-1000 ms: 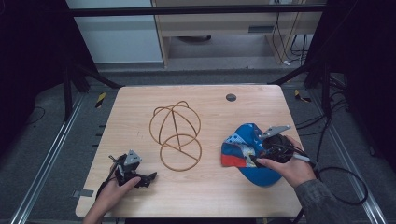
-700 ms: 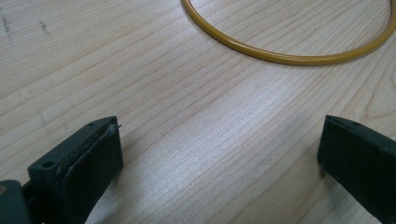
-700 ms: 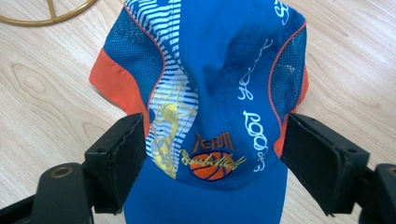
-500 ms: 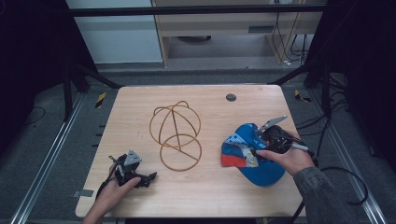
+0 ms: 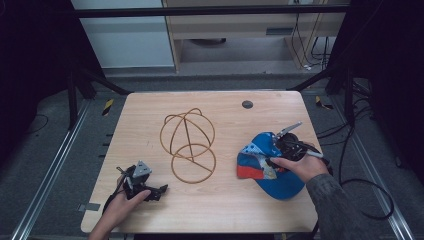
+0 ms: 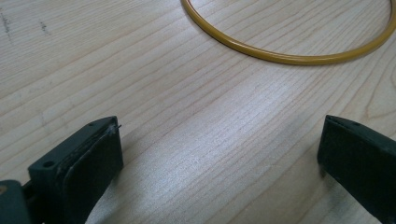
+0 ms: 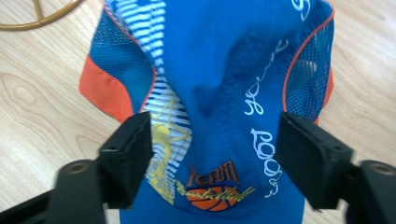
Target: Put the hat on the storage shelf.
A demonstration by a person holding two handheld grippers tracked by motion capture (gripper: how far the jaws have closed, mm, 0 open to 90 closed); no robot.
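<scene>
A blue cap (image 5: pixel 264 167) with orange and striped panels lies crown-up on the right of the wooden table (image 5: pixel 220 215). My right gripper (image 5: pixel 275 156) hovers over it, held from the right. In the right gripper view the jaws (image 7: pixel 215 135) straddle the cap's crown (image 7: pixel 219 70). They have just been closing, but the pads stand apart from the fabric. A gold wire cap stand (image 5: pixel 189 145) sits at mid-table. My left gripper (image 5: pixel 156 192) rests at the front left, open, with bare wood between its jaws (image 6: pixel 219 140) and the stand's base ring (image 6: pixel 280 56) ahead of them.
A small black round grommet (image 5: pixel 247 104) is set in the table near its far edge. The stand's gold ring (image 7: pixel 42 16) lies close to the cap's left side. Dark frame posts and cables surround the table.
The right hand has shifted a little across the cap and lowered slightly. Cap and wire stand lie as before. The left hand has not moved.
</scene>
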